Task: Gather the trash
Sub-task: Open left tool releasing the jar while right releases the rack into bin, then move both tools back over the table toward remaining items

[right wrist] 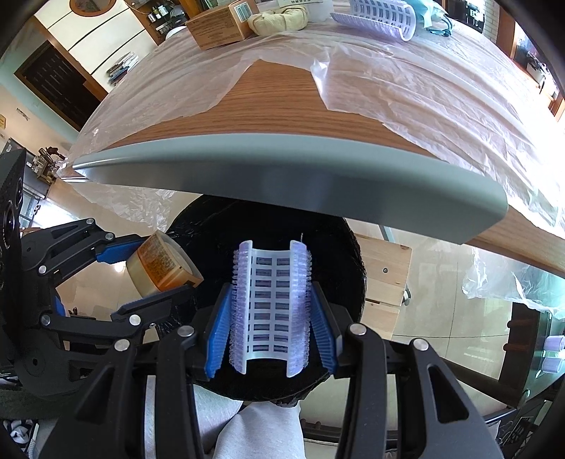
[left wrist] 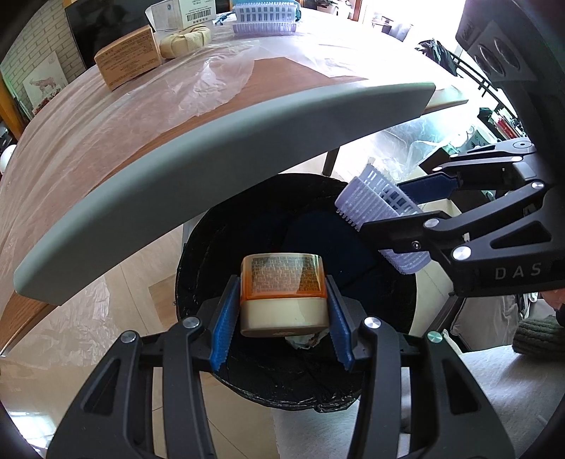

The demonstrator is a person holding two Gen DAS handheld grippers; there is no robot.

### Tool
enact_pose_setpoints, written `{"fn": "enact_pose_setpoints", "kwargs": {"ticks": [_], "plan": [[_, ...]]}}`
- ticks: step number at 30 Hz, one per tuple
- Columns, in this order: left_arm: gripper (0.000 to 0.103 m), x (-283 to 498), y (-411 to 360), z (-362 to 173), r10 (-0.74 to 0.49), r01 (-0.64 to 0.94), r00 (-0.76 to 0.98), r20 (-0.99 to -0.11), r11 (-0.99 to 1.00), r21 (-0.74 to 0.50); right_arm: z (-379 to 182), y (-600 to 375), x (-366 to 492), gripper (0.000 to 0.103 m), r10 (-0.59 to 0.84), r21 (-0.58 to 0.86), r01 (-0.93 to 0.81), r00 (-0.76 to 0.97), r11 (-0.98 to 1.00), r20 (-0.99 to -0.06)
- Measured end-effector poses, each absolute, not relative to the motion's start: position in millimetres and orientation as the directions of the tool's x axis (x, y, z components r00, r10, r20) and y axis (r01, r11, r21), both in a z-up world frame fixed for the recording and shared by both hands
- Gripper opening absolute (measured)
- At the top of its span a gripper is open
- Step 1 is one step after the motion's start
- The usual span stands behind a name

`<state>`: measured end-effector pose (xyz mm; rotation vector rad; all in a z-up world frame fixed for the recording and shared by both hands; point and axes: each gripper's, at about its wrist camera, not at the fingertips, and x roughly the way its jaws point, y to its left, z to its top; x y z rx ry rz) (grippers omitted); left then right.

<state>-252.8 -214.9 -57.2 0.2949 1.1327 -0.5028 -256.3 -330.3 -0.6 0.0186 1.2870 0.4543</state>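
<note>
Gripping an orange jar [left wrist: 282,293] by its sides, the left gripper [left wrist: 282,317] has its blue pads pressed to the jar, cream lid toward the camera, jaws only as wide as the jar. Directly beneath and beyond it sits the black-lined trash bin [left wrist: 197,254], on the floor tucked partly under the table's near edge; a scrap of crumpled paper [left wrist: 305,340] shows inside, under the jar. Right gripper [right wrist: 270,310] is clamped on a white-and-lilac hair roller [right wrist: 270,303], pads squeezing its bristled sides, roller standing lengthwise between the fingers, also over the bin mouth; from the right wrist view the jar and left gripper sit just to its left, the two loads close but apart. Above, the table [right wrist: 282,166] has a grey rim and a wood top, mostly under clear plastic sheeting [right wrist: 388,88]. Toward the table's far edge: a brown cardboard box [left wrist: 129,61], a beige round bundle [left wrist: 185,40] just beside it, a white labelled box [left wrist: 192,12] behind, and more lilac rollers [left wrist: 265,17] nearer the far right corner.
</note>
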Motion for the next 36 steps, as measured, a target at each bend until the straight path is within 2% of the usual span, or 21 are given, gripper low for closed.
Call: {"fn": "enact_pose_setpoints", "kwargs": {"ticks": [4,6,7,8,9,14,17,19,20,21,22,23,25,26,28,30,31,32,34,36], "plan": [[0.048,-252.8,-215.0,-59.1,-0.233,0.529,0.322,-0.918,0.848,-0.029,-2.2,-331.2,-255.0,0.042,0.335,0.264,-0.313,0.202,0.912,-0.920],[0.048,-252.6,-215.5,-59.3,-0.252,0.538,0.307,-0.918,0.842,-0.052,-1.0,-331.4,-256.1,0.045,0.347,0.272,-0.324,0.204,0.906,-0.915],[0.055,-252.6,-215.8,-59.4,-0.259,0.539,0.302,-0.917,0.840,-0.060,0.5,-331.9,-256.9,0.051,0.348,0.268,-0.328,0.214,0.906,-0.913],[0.063,-253.2,-215.3,-57.7,-0.263,0.535,0.308,-0.914,0.843,-0.062,1.6,-332.8,-257.7,0.070,0.344,0.263,-0.326,0.223,0.908,-0.912],[0.069,-253.3,-213.9,-55.6,-0.267,0.531,0.319,-0.909,0.845,-0.062,2.9,-333.4,-258.8,0.077,0.343,0.261,-0.322,0.234,0.910,-0.910],[0.072,-255.9,-207.8,-41.7,-0.273,0.512,0.347,-0.897,0.857,-0.063,12.7,-346.7,-264.6,0.078,0.377,0.298,-0.300,0.252,0.906,-0.891],[0.072,-263.1,-202.3,-16.3,-0.295,0.502,0.391,-0.872,0.862,-0.066,43.6,-357.5,-276.3,0.078,0.391,0.283,-0.318,0.353,0.905,-0.850],[0.074,-268.9,-196.1,16.5,-0.320,0.485,0.468,-0.824,0.872,-0.063,74.2,-364.8,-285.0,0.080,0.413,0.281,-0.333,0.451,0.900,-0.791],[0.083,-267.9,-194.3,35.4,-0.324,0.468,0.515,-0.794,0.882,-0.056,96.9,-369.8,-290.2,0.088,0.418,0.271,-0.335,0.523,0.902,-0.743],[0.087,-268.6,-190.7,53.8,-0.326,0.448,0.567,-0.757,0.893,-0.048,123.8,-375.4,-296.1,0.098,0.423,0.264,-0.338,0.606,0.904,-0.673],[0.097,-269.8,-185.8,77.2,-0.327,0.421,0.638,-0.697,0.906,-0.040,147.8,-381.0,-302.4,0.099,0.423,0.255,-0.339,0.685,0.906,-0.593],[0.101,-270.6,-181.6,93.7,-0.327,0.402,0.687,-0.648,0.915,-0.036,167.2,-385.3,-307.7,0.099,0.417,0.244,-0.339,0.749,0.909,-0.514],[0.101,-273.6,-171.4,131.9,-0.309,0.336,0.804,-0.507,0.941,-0.040,206.9,-389.1,-318.5,0.099,0.388,0.203,-0.336,0.855,0.920,-0.344],[0.101,-270.7,-167.1,141.1,-0.296,0.307,0.825,-0.481,0.950,-0.058,222.1,-389.6,-319.0,0.099,0.369,0.183,-0.328,0.884,0.927,-0.287],[0.101,-254.0,-157.5,156.0,-0.313,0.270,0.830,-0.462,0.950,-0.158,239.8,-387.4,-310.1,0.099,0.332,0.174,-0.296,0.912,0.939,-0.242],[0.101,-240.2,-151.7,156.2,-0.314,0.242,0.837,-0.448,0.947,-0.212,242.6,-385.6,-293.8,0.099,0.330,0.186,-0.289,0.910,0.939,-0.250],[0.101,-229.9,-149.7,153.9,-0.315,0.233,0.836,-0.450,0.945,-0.229,240.9,-382.9,-282.1,0.099,0.327,0.182,-0.283,0.897,0.942,-0.296],[0.101,-222.1,-146.4,151.5,-0.324,0.238,0.828,-0.457,0.942,-0.235,234.9,-377.6,-262.7,0.099,0.322,0.168,-0.277,0.866,0.946,-0.383],[0.101,-200.9,-148.1,142.7,-0.319,0.239,0.799,-0.510,0.946,-0.218,218.6,-370.1,-231.2,0.099,0.318,0.137,-0.288,0.808,0.948,-0.497],[0.101,-191.5,-146.6,132.9,-0.322,0.237,0.771,-0.550,0.946,-0.221,202.5,-366.7,-211.8,0.099,0.272,0.090,-0.268,0.783,0.959,-0.559]]}}
